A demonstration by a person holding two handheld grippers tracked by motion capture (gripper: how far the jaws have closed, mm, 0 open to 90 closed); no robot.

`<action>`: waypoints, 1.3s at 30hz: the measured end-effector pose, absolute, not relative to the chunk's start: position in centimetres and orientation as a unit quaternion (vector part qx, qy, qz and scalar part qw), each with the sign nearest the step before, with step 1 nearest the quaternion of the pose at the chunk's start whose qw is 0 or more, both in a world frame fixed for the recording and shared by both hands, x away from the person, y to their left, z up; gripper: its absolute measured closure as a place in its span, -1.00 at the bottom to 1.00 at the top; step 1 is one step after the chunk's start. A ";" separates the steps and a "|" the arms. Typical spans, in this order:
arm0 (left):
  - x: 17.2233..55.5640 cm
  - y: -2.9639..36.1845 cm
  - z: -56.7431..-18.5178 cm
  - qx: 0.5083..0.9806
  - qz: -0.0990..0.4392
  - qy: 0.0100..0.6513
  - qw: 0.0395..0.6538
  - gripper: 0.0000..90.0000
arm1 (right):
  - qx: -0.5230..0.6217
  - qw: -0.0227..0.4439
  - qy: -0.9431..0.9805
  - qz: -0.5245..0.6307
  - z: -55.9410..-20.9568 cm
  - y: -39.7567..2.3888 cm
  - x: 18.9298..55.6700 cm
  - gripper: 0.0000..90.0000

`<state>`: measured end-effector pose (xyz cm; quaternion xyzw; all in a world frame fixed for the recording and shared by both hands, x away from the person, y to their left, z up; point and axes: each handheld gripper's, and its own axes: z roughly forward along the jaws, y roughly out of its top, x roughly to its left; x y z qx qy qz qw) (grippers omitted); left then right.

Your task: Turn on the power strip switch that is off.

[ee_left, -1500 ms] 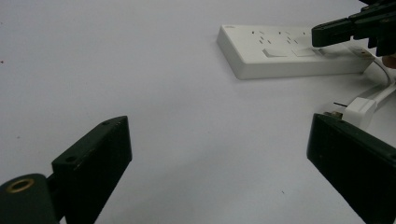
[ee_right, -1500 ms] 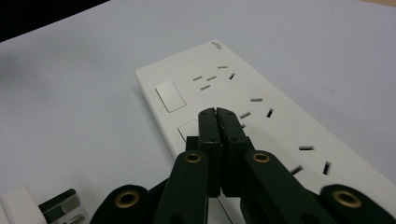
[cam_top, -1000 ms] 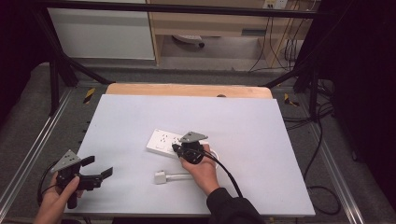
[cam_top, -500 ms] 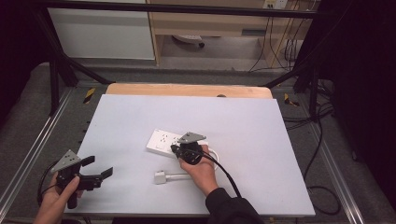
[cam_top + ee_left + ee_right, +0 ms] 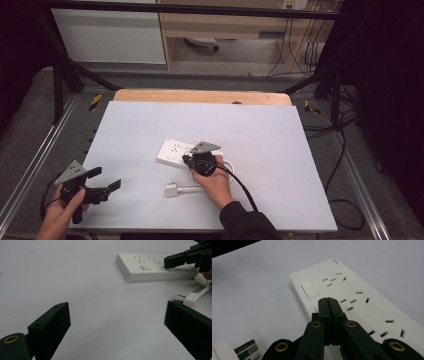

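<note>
A white power strip (image 5: 172, 150) lies near the middle of the light table (image 5: 150, 115). My right gripper (image 5: 186, 160) is shut with nothing between its jaws. In the right gripper view its tips (image 5: 328, 301) rest over a rocker switch of the power strip (image 5: 362, 305), mostly hiding it. The neighbouring switch (image 5: 310, 289) shows in full. A white plug (image 5: 172, 190) with its short cable lies on the table just in front of the strip. My left gripper (image 5: 106, 178) is held open near the front left corner, well apart from the strip (image 5: 140, 270), and empty (image 5: 117, 308).
A wooden board (image 5: 200, 96) borders the table's far edge. Metal rails run along both sides. The plug (image 5: 193, 297) lies beside the left gripper's right jaw. Cables hang at the back right of the floor.
</note>
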<state>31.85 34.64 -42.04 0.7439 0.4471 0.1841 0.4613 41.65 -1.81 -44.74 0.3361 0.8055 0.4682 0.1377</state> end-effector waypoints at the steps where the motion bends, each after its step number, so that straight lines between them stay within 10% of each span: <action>1: 31.9 34.6 -42.0 0.744 0.184 0.447 0.461 -0.85 | 0.335 0.138 0.806 0.468 -44.7 -1.8 41.7 1.00; 39: 31.9 34.6 -42.1 0.745 0.183 0.447 0.460 -0.85 | 0.347 0.127 0.800 0.473 -45.0 -2.2 41.6 1.00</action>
